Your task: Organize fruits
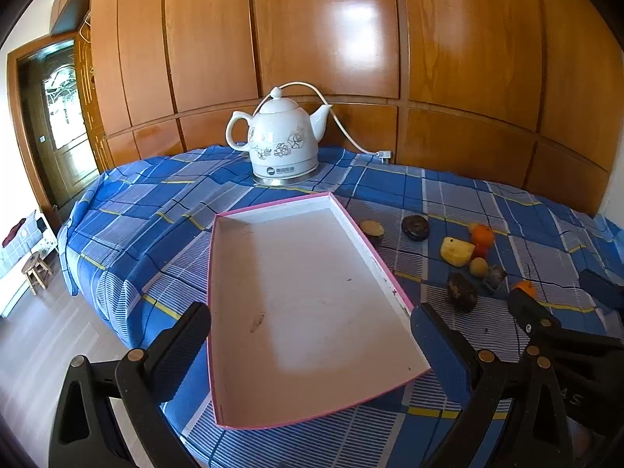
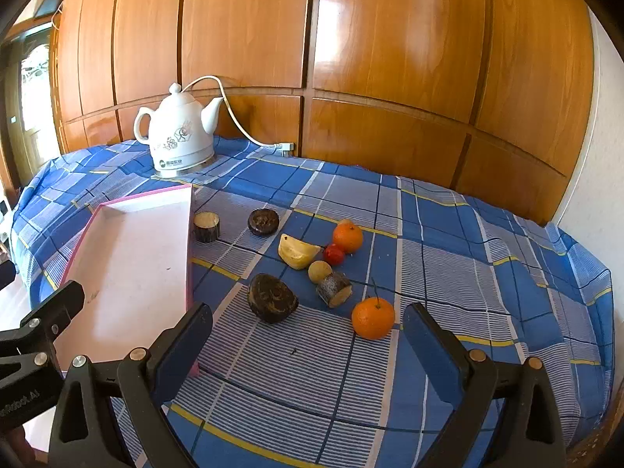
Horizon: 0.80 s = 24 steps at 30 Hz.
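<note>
— Nearest the right gripper (image 2: 308, 335)?
— Orange (image 2: 373, 318), just ahead, toward the right finger (image 2: 433, 355); dark fruit (image 2: 273, 303) toward the left finger. Spread wide, gripping nothing.
— And the left gripper (image 1: 312, 343)?
— Also spread, empty, straddling the near end of the pink-rimmed tray (image 1: 212, 273).
— Room to move?
— Bare plaid cloth (image 2: 487, 273) right of the fruit cluster; tray wall close on the left, kettle (image 2: 179, 136) far back.
</note>
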### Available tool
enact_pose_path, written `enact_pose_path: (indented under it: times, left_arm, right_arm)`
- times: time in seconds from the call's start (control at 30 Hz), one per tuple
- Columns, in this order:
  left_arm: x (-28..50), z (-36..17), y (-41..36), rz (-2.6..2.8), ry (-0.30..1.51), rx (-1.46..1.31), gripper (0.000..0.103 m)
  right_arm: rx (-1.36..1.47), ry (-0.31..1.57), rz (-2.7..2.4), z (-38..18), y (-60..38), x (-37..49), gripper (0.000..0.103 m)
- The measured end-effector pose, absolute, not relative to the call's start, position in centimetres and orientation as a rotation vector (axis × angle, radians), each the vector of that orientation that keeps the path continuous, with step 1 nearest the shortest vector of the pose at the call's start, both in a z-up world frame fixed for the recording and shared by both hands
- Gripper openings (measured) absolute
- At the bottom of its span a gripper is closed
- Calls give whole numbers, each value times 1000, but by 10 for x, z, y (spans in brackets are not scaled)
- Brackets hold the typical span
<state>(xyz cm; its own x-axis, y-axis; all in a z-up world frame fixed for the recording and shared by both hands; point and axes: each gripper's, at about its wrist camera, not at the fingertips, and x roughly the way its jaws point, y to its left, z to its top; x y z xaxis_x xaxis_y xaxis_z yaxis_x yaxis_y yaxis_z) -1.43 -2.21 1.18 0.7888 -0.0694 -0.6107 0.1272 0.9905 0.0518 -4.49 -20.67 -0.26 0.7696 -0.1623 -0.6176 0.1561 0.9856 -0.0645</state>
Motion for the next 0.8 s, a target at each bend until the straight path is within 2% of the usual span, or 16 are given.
enact_pose_path:
  times: [0.67, 0.8]
  left_arm:
    - [-9, 9, -25, -206, 687, 42, 103]
    - [3, 5, -30, -324, 782, -5, 103]
  right_arm:
    - [-9, 661, -169, 3, -215, -42, 100]
    - [4, 676, -154, 8, -230, -33, 100]
